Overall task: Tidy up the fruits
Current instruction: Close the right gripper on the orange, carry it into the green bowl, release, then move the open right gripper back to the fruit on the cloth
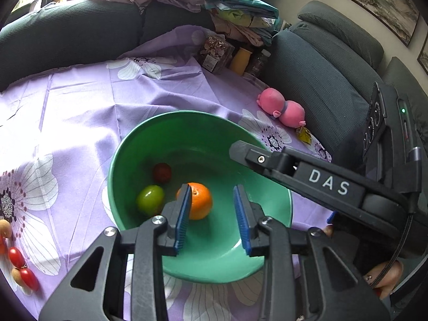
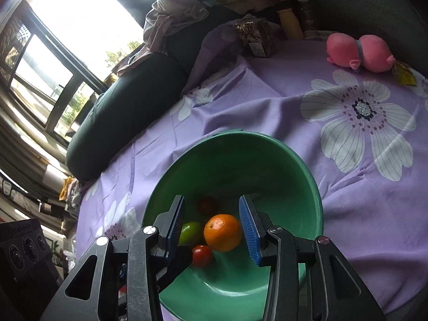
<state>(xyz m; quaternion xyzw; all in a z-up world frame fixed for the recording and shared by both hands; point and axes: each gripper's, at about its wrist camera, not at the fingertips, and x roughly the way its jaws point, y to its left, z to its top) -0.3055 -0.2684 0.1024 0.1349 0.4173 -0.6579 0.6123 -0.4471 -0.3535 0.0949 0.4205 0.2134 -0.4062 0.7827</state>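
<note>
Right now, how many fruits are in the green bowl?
4: an orange in the middle, a green fruit beside it, a red tomato in front, a dark red fruit behind. Gripper fingers may hide more.

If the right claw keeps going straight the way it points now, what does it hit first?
Most likely the orange: it sits between the open right claw fingers, low in the green bowl. Depth is unclear, so the small red tomato just below it may be touched at about the same time.

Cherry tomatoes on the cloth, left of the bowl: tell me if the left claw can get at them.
Probably yes. The cherry tomatoes lie bare on the purple cloth, nothing over them; the left claw is open, empty, above the green bowl, so it must swing left.
</note>
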